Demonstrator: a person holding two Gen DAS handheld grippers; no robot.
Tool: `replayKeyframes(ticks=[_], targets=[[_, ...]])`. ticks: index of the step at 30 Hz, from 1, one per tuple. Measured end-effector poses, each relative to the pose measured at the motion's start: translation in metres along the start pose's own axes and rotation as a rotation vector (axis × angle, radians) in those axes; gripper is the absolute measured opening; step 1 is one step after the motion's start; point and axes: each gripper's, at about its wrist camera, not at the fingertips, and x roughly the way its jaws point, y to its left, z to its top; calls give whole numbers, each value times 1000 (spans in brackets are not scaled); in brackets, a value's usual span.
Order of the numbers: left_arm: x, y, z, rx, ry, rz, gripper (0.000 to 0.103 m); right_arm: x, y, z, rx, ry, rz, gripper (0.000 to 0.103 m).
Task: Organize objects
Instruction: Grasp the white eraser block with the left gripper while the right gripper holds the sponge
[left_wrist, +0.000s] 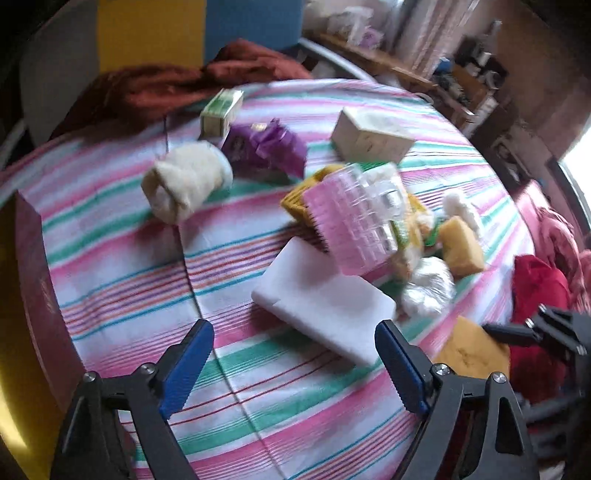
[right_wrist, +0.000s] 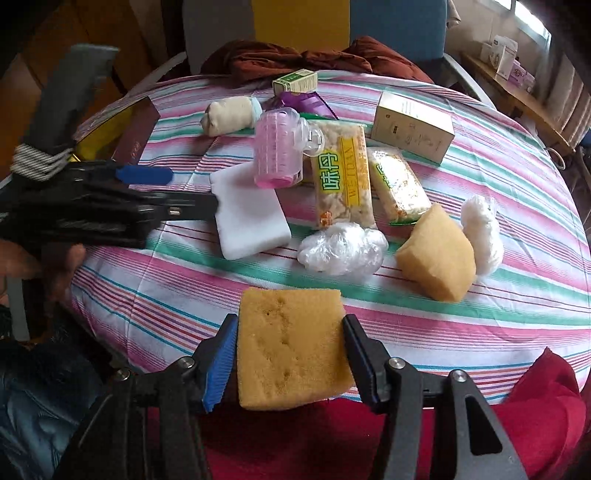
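A round table under a pink, green and white striped cloth (right_wrist: 461, 332) filled most of both views, with household items scattered across it. Beyond its far edge lay a rust-brown heap of fabric (right_wrist: 295, 55).

The left gripper (left_wrist: 295, 365) hung above the near part of the table with its 2 blue-padded fingers wide apart and nothing between them. Just ahead of it, slightly toward its right finger, lay a flat white foam block (left_wrist: 325, 302), its long axis running diagonally from upper left to lower right in that view. The left gripper was the nearer one to this block.

The right gripper (right_wrist: 291, 362) was clamped on a yellow sponge (right_wrist: 291, 347), held at the table's near edge above red fabric (right_wrist: 535, 424). A 2nd yellow sponge (right_wrist: 436, 254) lay on the cloth ahead and to its right, probably where the held one belongs.

Smaller items clustered mid-table: a pale carton (right_wrist: 412, 127), 2 snack packets (right_wrist: 341, 177), a pink measuring cup (right_wrist: 275, 147), a crumpled clear bag (right_wrist: 341, 249) and a rolled cream cloth (right_wrist: 229, 114).

The left view was motion-blurred, so the pile behind the block was hard to separate. A maroon box (right_wrist: 135, 133) was cut off at the left.
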Motion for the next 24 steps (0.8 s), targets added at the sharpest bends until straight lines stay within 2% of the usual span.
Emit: replayKeyframes(ticks=[8, 11, 13, 14, 15, 18, 24], targets=[[26, -18, 21, -105, 18, 74, 94, -5, -5, -2, 74, -41, 29, 57], [38, -22, 25, -99, 23, 135, 95, -7, -6, -3, 105, -59, 33, 57], [47, -23, 23, -71, 42, 149, 95, -8, -8, -3, 123, -71, 39, 57], [46, -22, 19, -52, 28, 145, 94, -8, -8, -4, 143, -78, 36, 57], [41, -21, 14, -35, -1, 130, 86, -9, -8, -4, 144, -83, 36, 56], [27, -14, -3, 13, -14, 94, 82, -9, -8, -4, 179, -93, 37, 56], [2, 2, -42, 90, -3, 32, 80, -8, -8, -4, 219, -98, 15, 56]])
